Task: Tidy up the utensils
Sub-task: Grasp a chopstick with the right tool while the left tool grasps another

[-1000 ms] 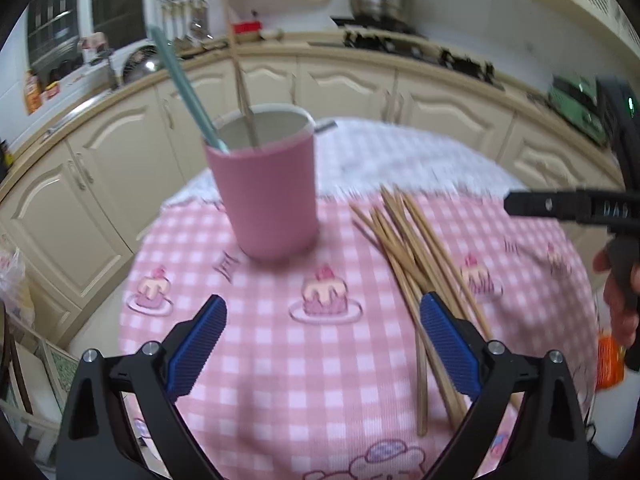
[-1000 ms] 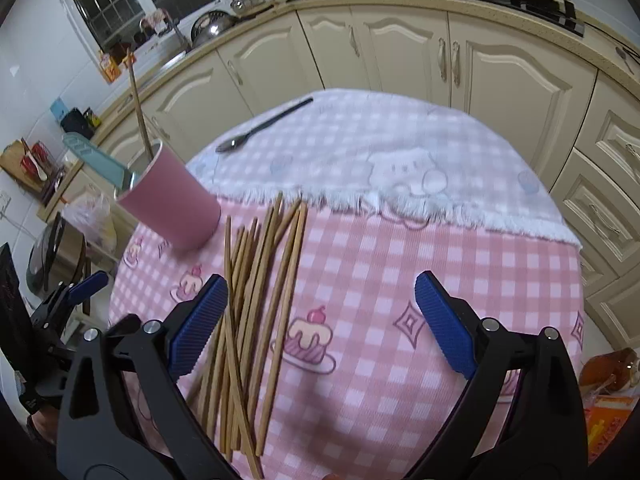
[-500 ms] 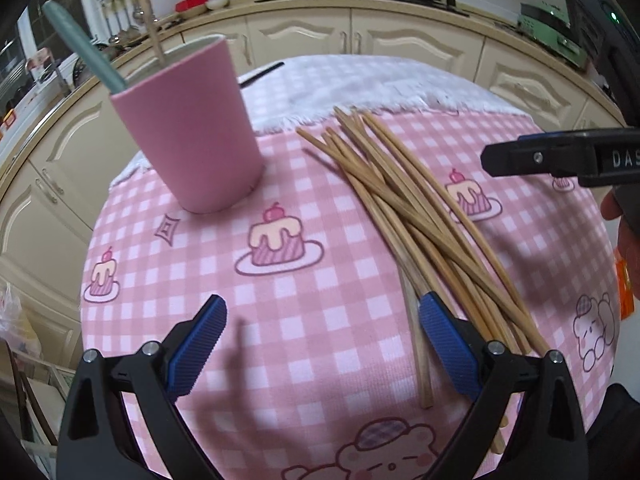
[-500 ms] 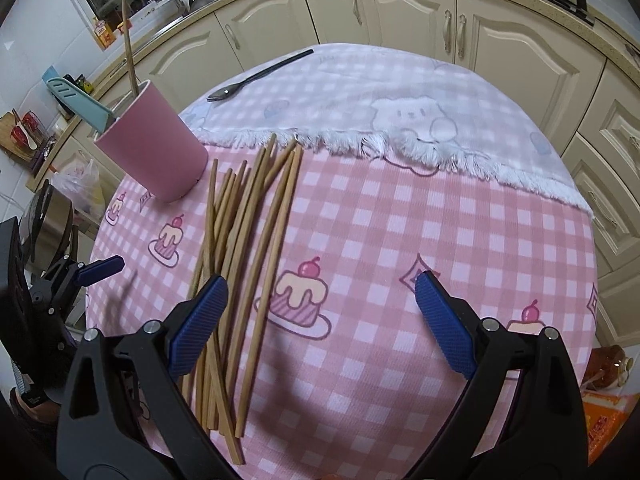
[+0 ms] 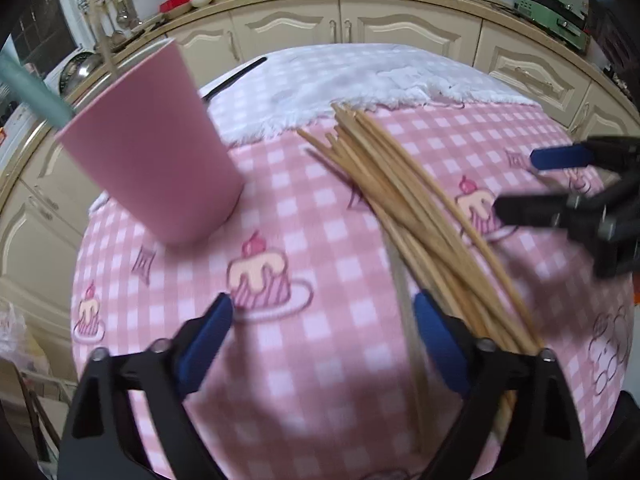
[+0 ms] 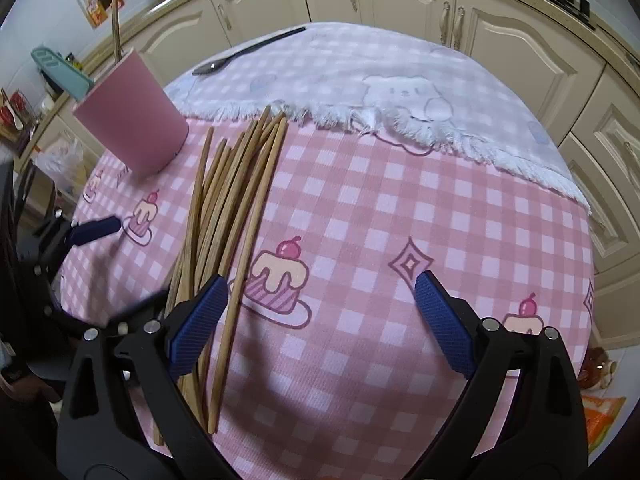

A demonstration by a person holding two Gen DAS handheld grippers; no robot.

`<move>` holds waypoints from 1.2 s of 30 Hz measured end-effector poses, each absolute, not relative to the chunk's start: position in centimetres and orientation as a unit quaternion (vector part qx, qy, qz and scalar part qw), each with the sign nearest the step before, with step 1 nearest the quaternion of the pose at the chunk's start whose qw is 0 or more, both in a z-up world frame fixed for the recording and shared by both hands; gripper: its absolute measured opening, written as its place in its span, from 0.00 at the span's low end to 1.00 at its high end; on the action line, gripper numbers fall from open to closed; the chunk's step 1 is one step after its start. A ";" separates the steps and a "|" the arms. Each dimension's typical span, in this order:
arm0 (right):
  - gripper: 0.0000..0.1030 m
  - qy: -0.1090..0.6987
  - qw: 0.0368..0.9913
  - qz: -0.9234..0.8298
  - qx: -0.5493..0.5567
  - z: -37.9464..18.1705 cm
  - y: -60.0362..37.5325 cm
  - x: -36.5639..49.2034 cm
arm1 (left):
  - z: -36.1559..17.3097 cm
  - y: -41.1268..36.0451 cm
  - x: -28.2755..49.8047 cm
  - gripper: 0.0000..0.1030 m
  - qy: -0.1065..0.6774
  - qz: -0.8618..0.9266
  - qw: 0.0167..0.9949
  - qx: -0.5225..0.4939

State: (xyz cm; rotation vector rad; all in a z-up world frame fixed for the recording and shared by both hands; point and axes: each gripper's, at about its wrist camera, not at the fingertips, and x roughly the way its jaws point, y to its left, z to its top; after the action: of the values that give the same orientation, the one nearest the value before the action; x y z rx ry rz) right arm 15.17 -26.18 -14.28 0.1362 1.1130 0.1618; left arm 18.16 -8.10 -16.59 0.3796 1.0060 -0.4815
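Those thin, stiff wooden chopsticks [image 6: 224, 216] fanned on the pink checked tablecloth [image 6: 400, 208] look light and roll-prone — left gripper [image 5: 320, 332] closing but empty, right gripper [image 6: 324, 316] wide — pinch near the ends closest to the grippers.

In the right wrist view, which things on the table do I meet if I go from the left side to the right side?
Left gripper → pink cup → bundle of wooden chopsticks → cherry cake print on the pink checked cloth → diamond print.
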 end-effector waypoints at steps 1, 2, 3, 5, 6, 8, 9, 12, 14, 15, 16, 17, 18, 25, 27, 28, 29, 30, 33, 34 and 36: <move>0.90 0.528 0.844 0.078 0.061 -14.3 -25.9 15.3 | -16.5 -8.3 18.5 0.70 0.476 -0.232 0.830 0.177; 0.90 0.528 0.844 0.080 0.057 -14.3 -25.5 15.5 | -16.4 -8.5 18.7 0.62 0.476 -0.235 0.828 0.177; 0.90 0.528 0.844 0.080 0.053 -14.3 -25.1 15.6 | -16.3 -8.8 19.0 0.58 0.476 -0.238 0.827 0.180; 0.81 0.531 0.842 0.082 0.041 -14.4 -24.4 16.0 | -16.2 -9.1 19.1 0.46 0.477 -0.244 0.824 0.183; 0.72 0.536 0.840 0.081 0.033 -14.7 -24.0 16.2 | -16.1 -9.1 19.1 0.44 0.478 -0.247 0.823 0.183; 0.66 0.533 0.843 0.071 0.006 -14.7 -23.3 16.3 | -16.1 -8.9 19.0 0.37 0.478 -0.250 0.822 0.183; 0.62 0.533 0.843 0.070 0.000 -14.7 -23.1 16.3 | -16.1 -8.6 19.0 0.36 0.479 -0.247 0.823 0.181; 0.43 0.535 0.842 0.068 0.003 -14.5 -23.1 16.5 | -16.1 -7.9 19.2 0.35 0.483 -0.239 0.824 0.173; 0.39 0.537 0.841 0.065 0.004 -14.5 -23.0 17.0 | -16.1 -8.0 19.6 0.37 0.485 -0.236 0.825 0.171; 0.39 0.538 0.840 0.062 0.001 -14.6 -22.9 17.4 | -16.1 -8.3 19.9 0.37 0.485 -0.235 0.824 0.174; 0.39 0.539 0.840 0.060 -0.002 -14.6 -22.7 17.8 | -16.1 -8.5 20.1 0.39 0.483 -0.235 0.825 0.178; 0.39 0.539 0.840 0.058 -0.004 -14.6 -22.5 18.2 | -16.2 -8.8 20.5 0.39 0.481 -0.235 0.825 0.180; 0.39 0.540 0.840 0.057 -0.006 -14.6 -22.4 18.5 | -16.2 -9.0 21.1 0.39 0.482 -0.237 0.825 0.176; 0.06 0.533 0.842 0.082 -0.004 -14.5 -22.5 19.4 | -16.0 -9.3 21.5 0.06 0.491 -0.260 0.815 0.166; 0.06 0.528 0.843 0.093 0.026 -14.4 -23.5 19.0 | -15.9 -8.4 20.9 0.06 0.496 -0.259 0.814 0.153; 0.06 0.525 0.845 0.098 0.038 -14.2 -23.9 18.8 | -15.9 -7.9 20.6 0.06 0.498 -0.257 0.815 0.146; 0.06 0.520 0.847 0.104 0.048 -14.1 -24.3 18.6 | -15.9 -7.4 20.4 0.06 0.501 -0.255 0.816 0.138; 0.06 0.513 0.848 0.114 0.064 -13.8 -24.8 18.3 | -15.9 -6.7 20.1 0.06 0.504 -0.249 0.817 0.128; 0.06 0.500 0.852 0.126 0.088 -13.2 -25.5 17.8 | -15.9 -5.4 19.2 0.05 0.507 -0.236 0.820 0.120; 0.06 0.494 0.854 0.132 0.099 -13.0 -25.8 17.6 | -15.9 -5.1 18.8 0.05 0.507 -0.232 0.821 0.124; 0.06 0.489 0.855 0.138 0.104 -12.7 -25.9 17.4 | -15.7 -5.0 18.0 0.05 0.497 -0.212 0.826 0.158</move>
State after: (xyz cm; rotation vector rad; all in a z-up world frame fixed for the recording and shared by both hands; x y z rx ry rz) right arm 17.41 -25.93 -12.69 0.2188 1.0281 0.2899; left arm 18.02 -5.03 -15.67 0.3364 1.0569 -0.4505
